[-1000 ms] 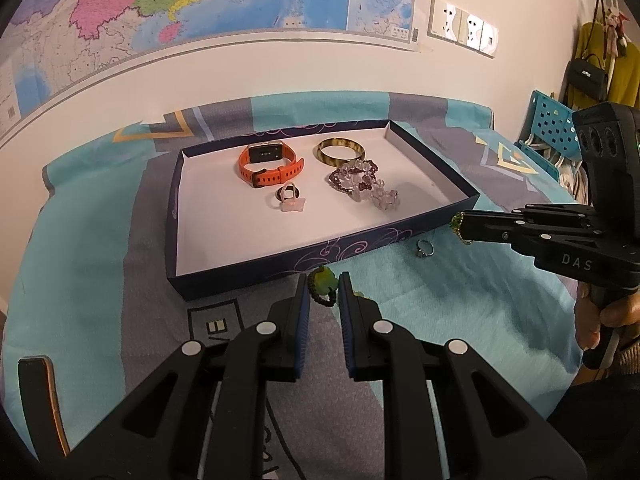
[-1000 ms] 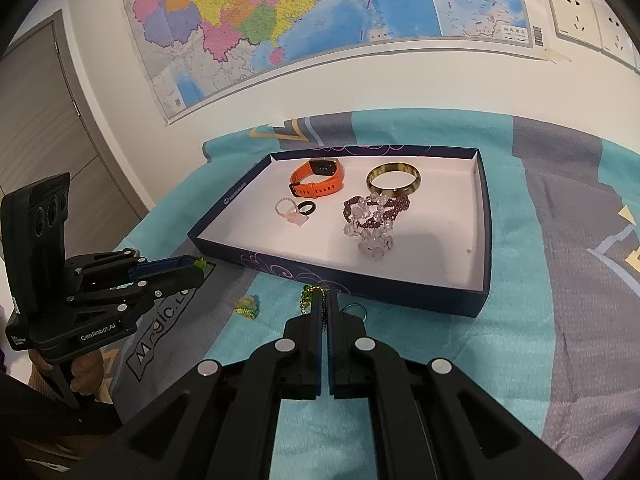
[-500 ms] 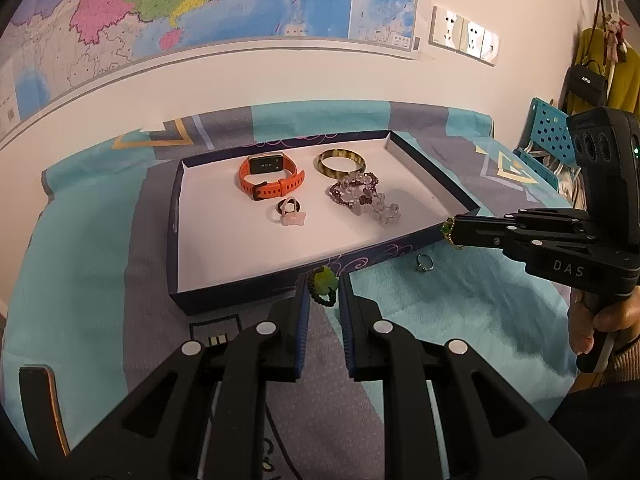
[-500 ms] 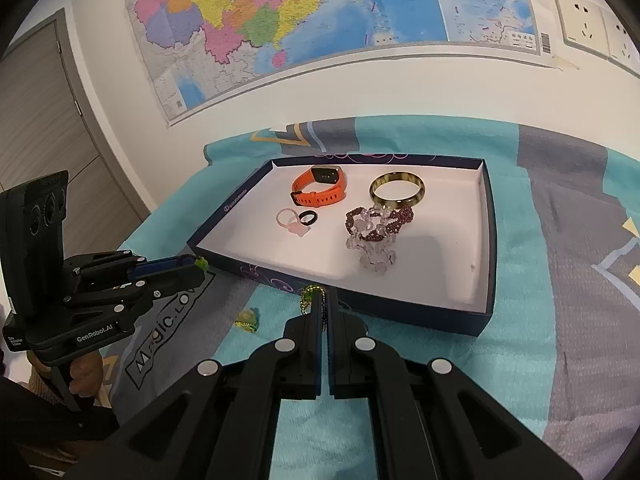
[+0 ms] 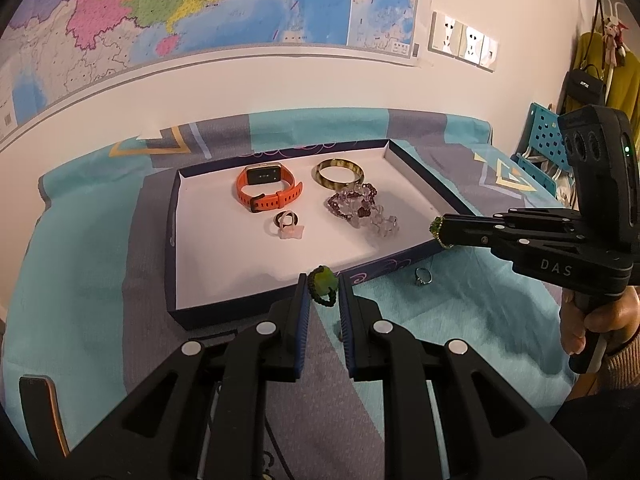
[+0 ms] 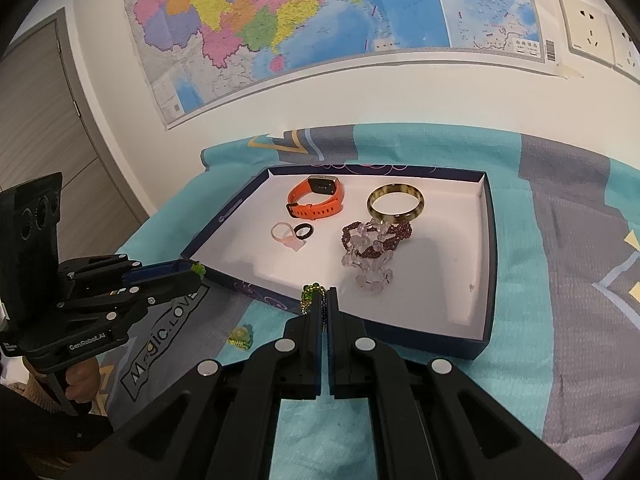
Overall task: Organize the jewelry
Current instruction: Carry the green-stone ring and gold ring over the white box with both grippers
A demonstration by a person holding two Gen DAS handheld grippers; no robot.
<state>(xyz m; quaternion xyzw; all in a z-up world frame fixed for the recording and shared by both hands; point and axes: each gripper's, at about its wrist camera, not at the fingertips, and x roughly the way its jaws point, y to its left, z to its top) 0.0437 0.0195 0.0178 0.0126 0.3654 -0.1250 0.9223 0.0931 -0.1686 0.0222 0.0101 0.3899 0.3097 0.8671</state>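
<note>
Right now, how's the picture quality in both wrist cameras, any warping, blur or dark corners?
Left wrist view: strong fisheye bend, the map edge curves, corners go black; the tray and orange watch are sharp. Right wrist view: same bowing and dark corners; the beaded bracelets are crisp under soft, even light with faint shadows.

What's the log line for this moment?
left gripper: shut on green ring | right gripper: shut on green chain | both near tray front wall

Left gripper (image 5: 323, 292): clamped on green bead ring (image 5: 322, 283)
Right gripper (image 5: 438, 232): pinching green-gold chain (image 5: 436, 233), over tray corner
Tray (image 5: 172, 240): orange watch (image 5: 267, 192), bangle (image 5: 338, 174)
Cloth: silver ring (image 5: 422, 276)
</note>
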